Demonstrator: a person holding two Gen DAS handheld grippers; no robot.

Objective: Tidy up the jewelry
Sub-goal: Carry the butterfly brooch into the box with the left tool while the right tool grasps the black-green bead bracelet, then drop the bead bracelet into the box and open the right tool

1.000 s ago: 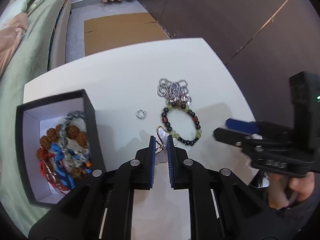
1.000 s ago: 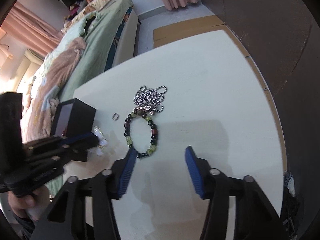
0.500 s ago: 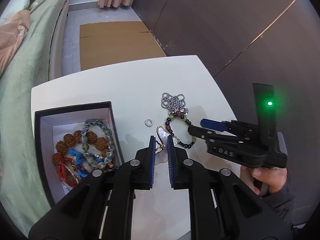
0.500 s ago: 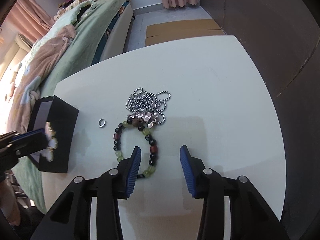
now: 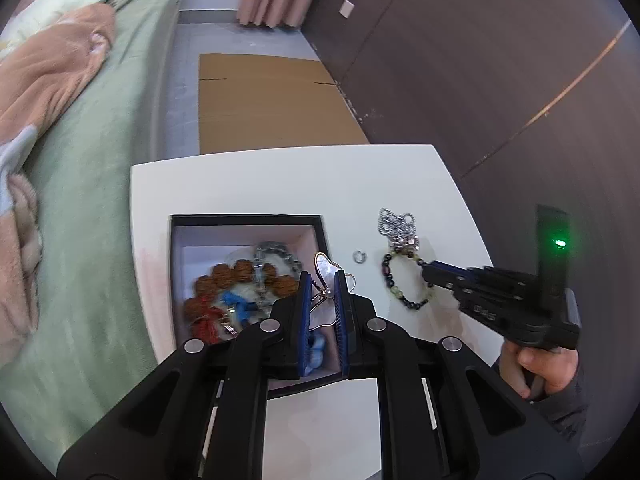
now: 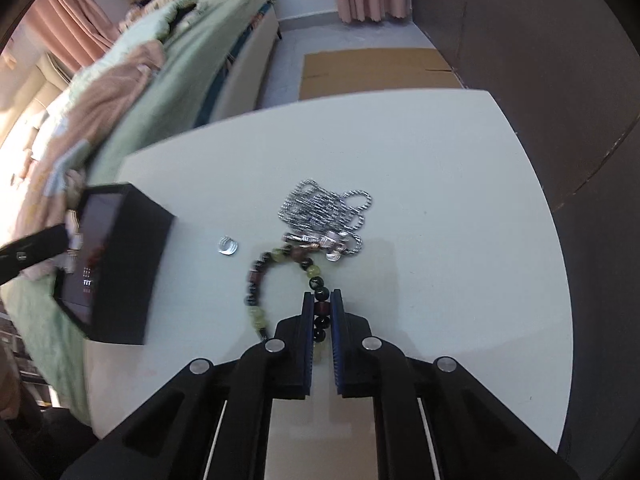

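Now we hold two pieces at once. Our left gripper is clenched on a gold-wire butterfly earring, which hangs over the open black box at the lower centre of the left view, above the bracelets lying inside. Our right gripper pinches the right-hand run of the beaded bracelet, whose loop spreads up and left from the pads toward the silver chain. The box sits at far left in the right view, so we judge the bracelet must travel leftward.
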